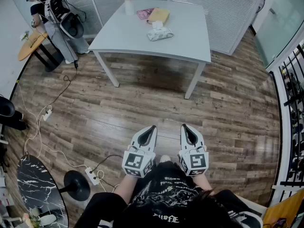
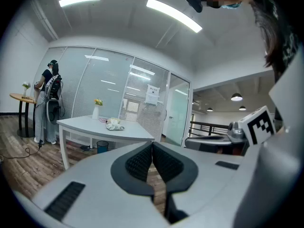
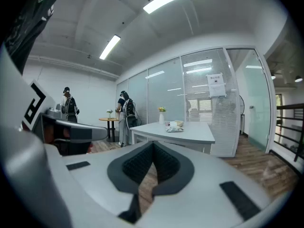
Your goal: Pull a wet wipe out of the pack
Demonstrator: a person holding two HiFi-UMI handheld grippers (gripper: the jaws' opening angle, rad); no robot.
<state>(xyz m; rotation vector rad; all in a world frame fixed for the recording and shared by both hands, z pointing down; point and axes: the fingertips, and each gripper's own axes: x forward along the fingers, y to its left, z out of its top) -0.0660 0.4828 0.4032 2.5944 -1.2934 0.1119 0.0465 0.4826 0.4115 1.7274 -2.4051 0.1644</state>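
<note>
The wet wipe pack (image 1: 160,33) lies on a white table (image 1: 190,42) far ahead of me, with a white wipe sticking up from its top. It also shows small in the left gripper view (image 2: 114,126) and the right gripper view (image 3: 174,129). My left gripper (image 1: 153,128) and right gripper (image 1: 184,126) are held side by side close to my body, well short of the table, pointing towards it. Both are shut with nothing between the jaws.
On the table stand a white vase with yellow flowers (image 1: 128,3), a tan packet (image 1: 159,15) and a pink item (image 1: 144,13). A person (image 1: 50,18) stands by a small round table (image 1: 31,43) at the far left. Cables and a power strip (image 1: 91,175) lie on the wooden floor. A black railing (image 1: 292,103) runs along the right.
</note>
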